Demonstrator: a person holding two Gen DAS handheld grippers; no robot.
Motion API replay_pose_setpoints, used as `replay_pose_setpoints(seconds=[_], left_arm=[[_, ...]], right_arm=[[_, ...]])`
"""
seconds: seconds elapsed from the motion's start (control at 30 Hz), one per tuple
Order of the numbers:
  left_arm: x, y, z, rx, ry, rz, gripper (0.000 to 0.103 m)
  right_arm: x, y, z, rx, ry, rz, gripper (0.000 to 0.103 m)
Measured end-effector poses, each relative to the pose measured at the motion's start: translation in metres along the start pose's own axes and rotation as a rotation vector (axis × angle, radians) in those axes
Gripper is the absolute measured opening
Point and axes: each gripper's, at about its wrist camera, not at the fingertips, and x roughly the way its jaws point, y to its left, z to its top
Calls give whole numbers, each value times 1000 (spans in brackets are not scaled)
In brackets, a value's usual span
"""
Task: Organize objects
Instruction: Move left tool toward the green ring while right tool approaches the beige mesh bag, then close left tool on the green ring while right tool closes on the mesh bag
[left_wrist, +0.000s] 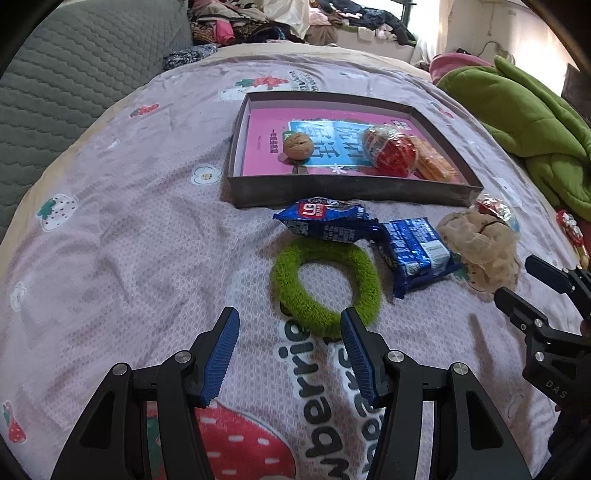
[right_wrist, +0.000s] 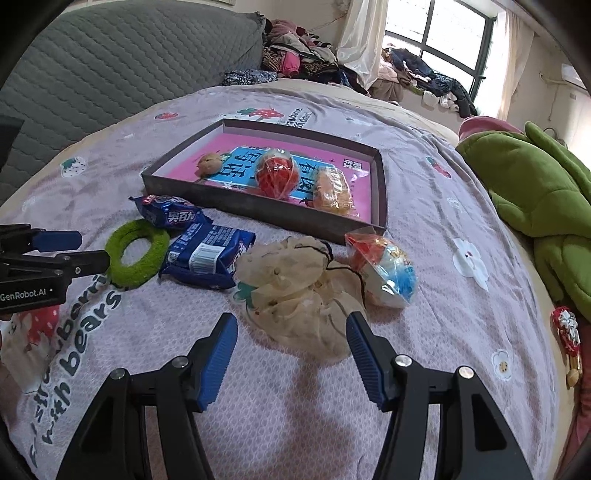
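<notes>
From the left wrist, we are aiming our released left tool (left_wrist: 290, 325) at the green ring (left_wrist: 325, 282) at twelve o'clock, below the box (left_wrist: 347, 190); next comes straddling its rim.

From the right wrist, our released right tool (right_wrist: 291, 330) is facing the cream scrunchie (right_wrist: 295, 291); a wrapped egg toy (right_wrist: 384, 273) at one o'clock is showing fully only here.

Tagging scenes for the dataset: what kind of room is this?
Most likely a bedroom in a home. The work surface is a bed with a strawberry-print sheet, a grey quilted headboard behind it, and heaps of clothes piled by the window.
</notes>
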Motion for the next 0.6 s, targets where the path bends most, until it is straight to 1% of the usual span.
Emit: replay_pose_setpoints(seconds=[0.3,0.53,0.6], left_arm=[[22,2,11,-11,20,16,59],[40,3,16,-20,39,22,59],[42,2,17,-20,32,25,59]], right_arm=[[18,-4,7,9,0,-17,61],[31,-1,9,-18,6,-32,61],[35,0,10,-23,9,-34,61]])
